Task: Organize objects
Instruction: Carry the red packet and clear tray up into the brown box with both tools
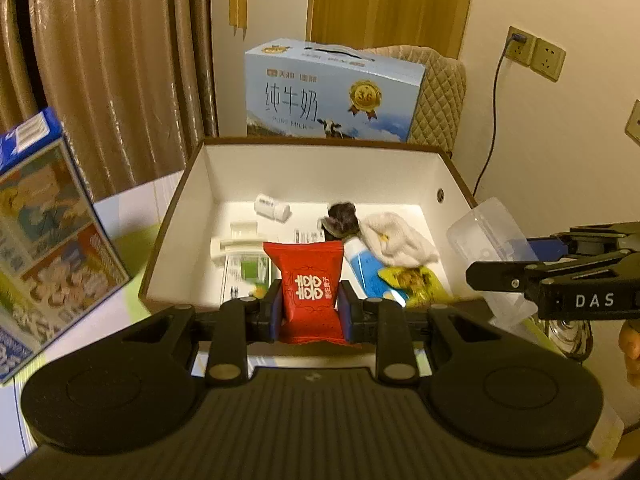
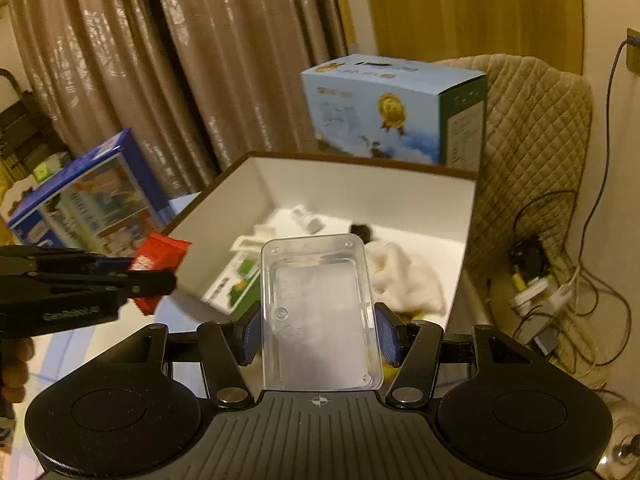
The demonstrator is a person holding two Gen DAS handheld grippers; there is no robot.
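The left gripper [image 1: 311,312] is clamped, both blue pads pressed against what it holds. The right gripper [image 2: 320,334] is likewise closed on its load, held level just beside the left one.

left gripper [image 1: 311,312] clamped on red packet [image 1: 310,288], above near edge of open white box [image 1: 320,172], towel [image 1: 394,236], bottle [image 1: 272,207], blue tube [image 1: 366,270] inside, milk carton [image 1: 332,92] behind

Warm dim light, soft blur (fisheye-bent edges)
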